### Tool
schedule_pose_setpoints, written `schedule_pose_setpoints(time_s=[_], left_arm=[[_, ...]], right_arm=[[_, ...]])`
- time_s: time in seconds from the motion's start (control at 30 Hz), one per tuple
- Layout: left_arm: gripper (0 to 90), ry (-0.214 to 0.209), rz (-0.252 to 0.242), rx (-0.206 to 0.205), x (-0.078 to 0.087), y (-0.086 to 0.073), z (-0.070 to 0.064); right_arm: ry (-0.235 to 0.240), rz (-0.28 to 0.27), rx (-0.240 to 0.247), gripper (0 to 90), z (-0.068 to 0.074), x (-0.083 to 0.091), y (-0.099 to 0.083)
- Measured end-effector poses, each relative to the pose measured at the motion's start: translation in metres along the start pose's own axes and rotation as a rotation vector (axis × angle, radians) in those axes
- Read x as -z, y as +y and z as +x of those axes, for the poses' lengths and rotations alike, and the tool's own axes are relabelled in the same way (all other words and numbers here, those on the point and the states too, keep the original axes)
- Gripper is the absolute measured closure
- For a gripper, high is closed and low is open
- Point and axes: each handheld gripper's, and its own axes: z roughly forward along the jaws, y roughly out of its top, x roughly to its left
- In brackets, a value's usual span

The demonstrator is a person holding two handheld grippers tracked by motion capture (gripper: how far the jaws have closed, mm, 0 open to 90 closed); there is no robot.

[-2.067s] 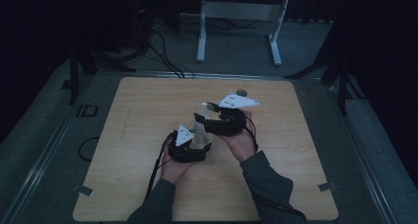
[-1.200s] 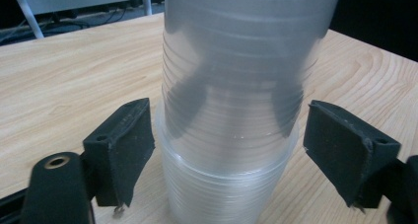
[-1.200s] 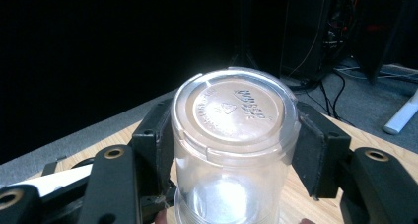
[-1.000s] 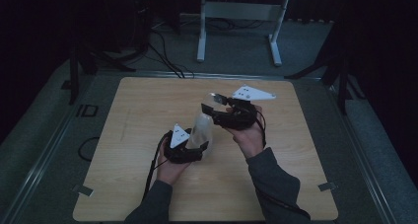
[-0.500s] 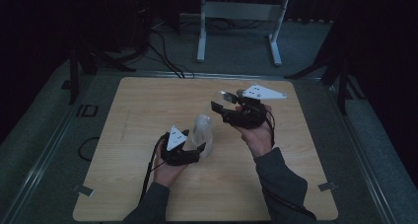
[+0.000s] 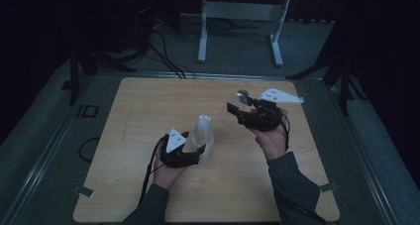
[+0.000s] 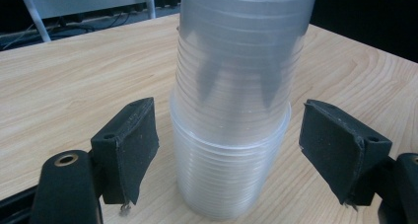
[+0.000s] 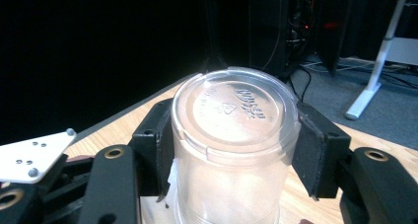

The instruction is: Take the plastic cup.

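Dark floor and black drapes ring a pale wooden table [image 6: 133, 136], with a white metal frame [image 6: 242, 17] standing behind its far edge. Near the table's middle stands a stack of clear plastic cups [image 6: 202, 136], mouth down on the wood. The left gripper [image 6: 190, 148] sits against the stack's near-left side, its 2 black jaws spread wide on either side of the stack's base and touching nothing. Right of the stack and well apart from it, the right gripper [image 6: 236, 108] is raised over the table, jaws pinching 1 clear cup [image 8: 231, 150] by its walls, the cup's embossed base facing the camera.
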Motion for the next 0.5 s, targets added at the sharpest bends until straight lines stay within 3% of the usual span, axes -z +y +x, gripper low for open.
schedule_pose_setpoints(time_s=[0.5], left_arm=[[22.1, 0.009, -0.003, -0.004, 0.01, -0.004, -0.003]], right_arm=[[-0.037, 0.014, -0.016, 40.3, -0.012, 0.011, -0.013]])
